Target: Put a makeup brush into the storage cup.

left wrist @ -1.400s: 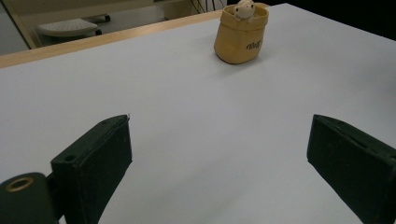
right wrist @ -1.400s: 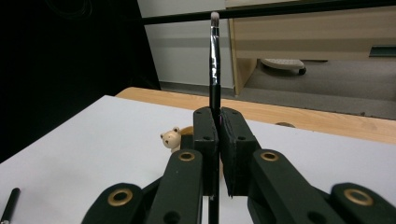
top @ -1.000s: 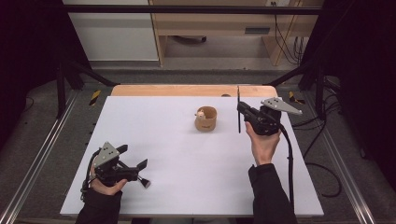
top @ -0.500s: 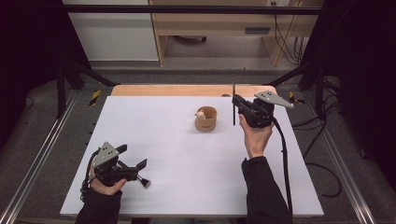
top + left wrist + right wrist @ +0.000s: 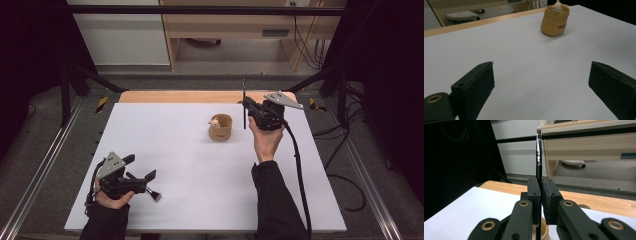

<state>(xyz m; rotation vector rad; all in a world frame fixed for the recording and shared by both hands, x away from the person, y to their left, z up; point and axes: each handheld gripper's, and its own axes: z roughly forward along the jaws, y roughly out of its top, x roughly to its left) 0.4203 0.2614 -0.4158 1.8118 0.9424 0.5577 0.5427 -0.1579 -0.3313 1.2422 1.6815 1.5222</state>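
Brush (image 5: 538, 152): we see it held upright, bristles up, pinched between the pressed-together jaws of the right gripper (image 5: 248, 109), just right of the tan cup (image 5: 220, 127) at the far centre of the white table (image 5: 190, 165). The left gripper (image 5: 148, 184) rests at the near left, jaws spread wide with nothing between them.

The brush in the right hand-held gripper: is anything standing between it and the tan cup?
Nothing visible does. The brush, upright in the right hand-held gripper, is beside the tan cup, with bare table between.

White table (image 5: 150, 130); grey floor (image 5: 45, 150); wooden desk (image 5: 240, 25) behind
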